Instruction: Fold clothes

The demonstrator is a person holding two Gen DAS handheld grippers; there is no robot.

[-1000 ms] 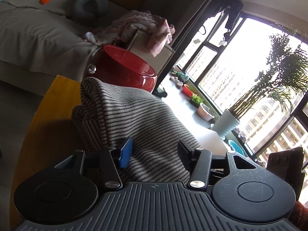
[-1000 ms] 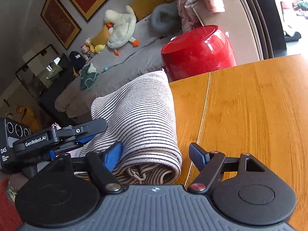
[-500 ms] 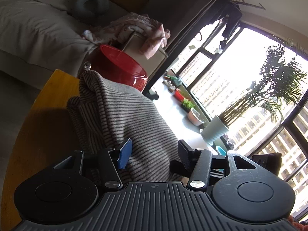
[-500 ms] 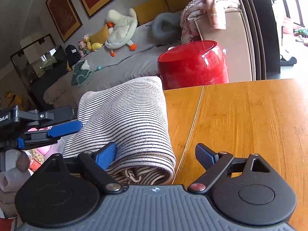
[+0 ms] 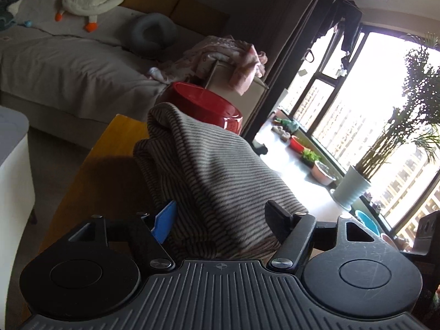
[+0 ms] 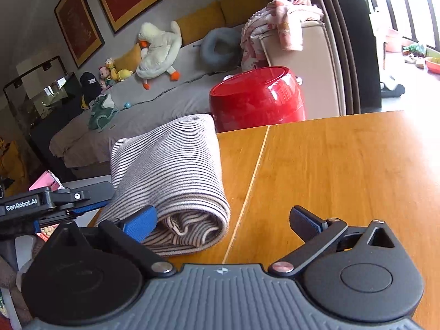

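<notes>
A folded striped grey garment lies on the wooden table near its left edge, its rolled end facing me. It also fills the middle of the left wrist view. My right gripper is open, its left finger against the garment's near end and its right finger over bare wood. My left gripper is open with its jaws either side of the garment's near end. The left gripper also shows at the left of the right wrist view.
A red round container stands just beyond the table's far edge. Behind it is a grey sofa with plush toys and a pink cloth draped over a box. A bright window with potted plants is to the right.
Both grippers have drawn back slightly and tilted. The right gripper's jaws have opened wider. The garment has stayed in place on the table.
</notes>
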